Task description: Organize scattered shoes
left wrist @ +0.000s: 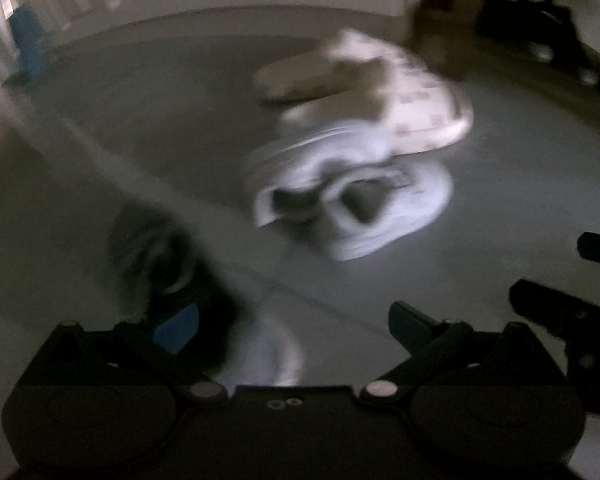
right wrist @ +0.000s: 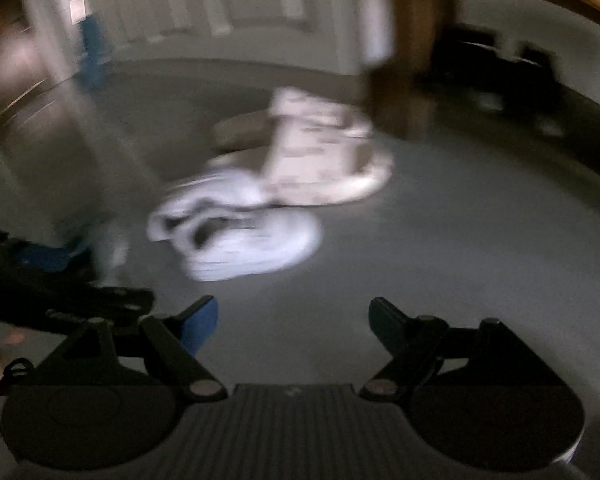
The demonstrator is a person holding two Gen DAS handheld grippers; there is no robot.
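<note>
Both claws, left claw and right claw, spread apart, empty; white shoe easily knocked by blurred, hurried approach

Both views are dim and heavily motion-smeared. Ahead of the jaws, the pale shoes catch the most light yet blur into streaks. The gripper bodies stay sharp but dark. Fisheye bending curves the floor toward black corners.

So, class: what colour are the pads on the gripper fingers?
Blue pads, clearest in the right wrist view.
</note>
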